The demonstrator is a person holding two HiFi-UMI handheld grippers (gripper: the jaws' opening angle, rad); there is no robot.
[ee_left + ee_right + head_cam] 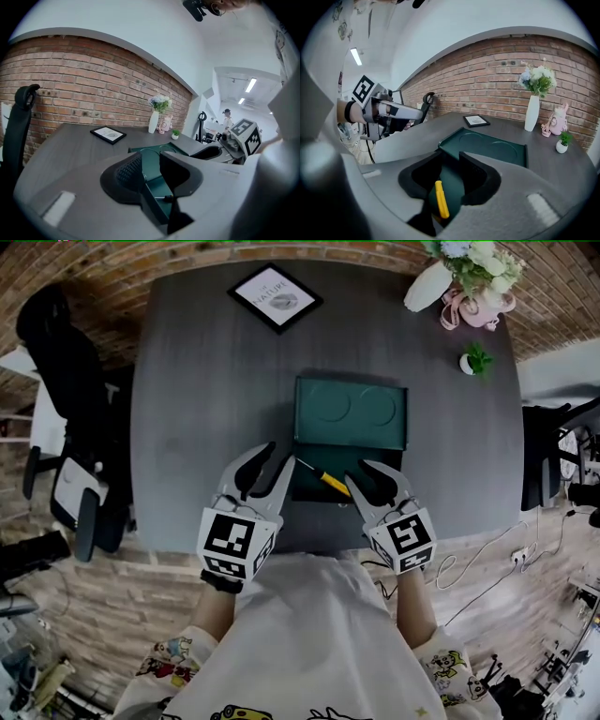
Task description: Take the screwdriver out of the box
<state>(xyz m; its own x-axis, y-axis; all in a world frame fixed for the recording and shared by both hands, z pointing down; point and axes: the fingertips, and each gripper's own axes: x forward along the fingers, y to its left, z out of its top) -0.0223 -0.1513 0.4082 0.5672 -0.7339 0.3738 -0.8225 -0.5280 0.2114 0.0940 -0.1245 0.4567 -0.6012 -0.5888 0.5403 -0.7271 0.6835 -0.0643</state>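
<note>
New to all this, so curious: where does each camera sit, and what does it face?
Head view: on the person's head, steeply down onto dark grey table, open green box, left gripper, right gripper.
Left gripper view: rides that gripper, along its open jaws toward the box.
Right gripper view: likewise; a yellow-handled screwdriver shows between its open jaws.
Shared: each gripper view catches the other gripper.

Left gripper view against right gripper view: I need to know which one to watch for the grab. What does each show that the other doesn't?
Only the left gripper view shows the right gripper and a person standing far back. Only the right gripper view shows the yellow handle of the screwdriver, lying between that gripper's open jaws, and the left gripper. Both show the open green box, the framed picture, the white vase and the brick wall.
</note>
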